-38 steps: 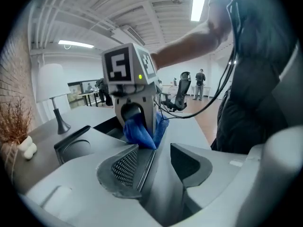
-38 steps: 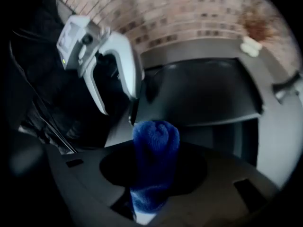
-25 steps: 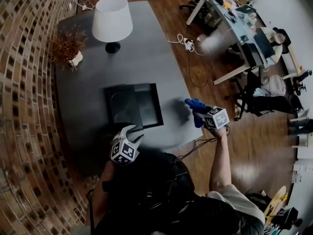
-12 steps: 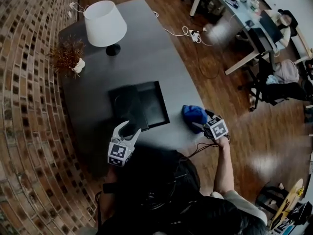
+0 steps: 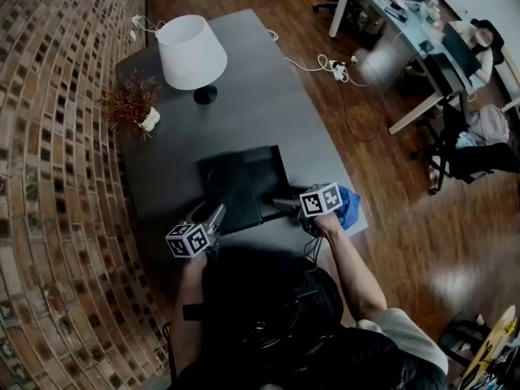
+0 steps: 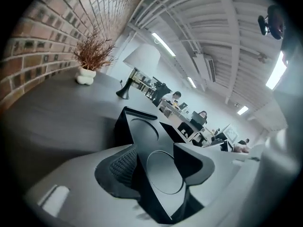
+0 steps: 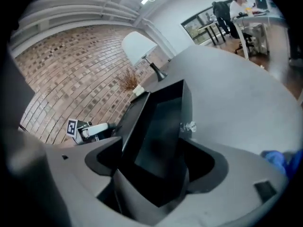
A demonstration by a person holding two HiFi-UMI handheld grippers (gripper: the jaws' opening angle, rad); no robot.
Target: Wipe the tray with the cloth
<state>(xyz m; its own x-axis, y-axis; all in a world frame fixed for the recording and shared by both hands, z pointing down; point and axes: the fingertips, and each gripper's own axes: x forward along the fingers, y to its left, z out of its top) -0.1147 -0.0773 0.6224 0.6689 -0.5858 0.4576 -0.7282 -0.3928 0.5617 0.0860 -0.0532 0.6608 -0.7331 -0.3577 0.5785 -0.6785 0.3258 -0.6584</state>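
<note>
Black tray sits on the grey surface, near its front edge. Left gripper: fingers opening, tray's near-left corner between them, not clamped. Right gripper: fingers wide and closing, tray's right rim between them with gaps on both sides. Blue cloth lies loose on the surface just right of the right gripper, off the tray. Lamp and dried plant stand at the far end.
</note>
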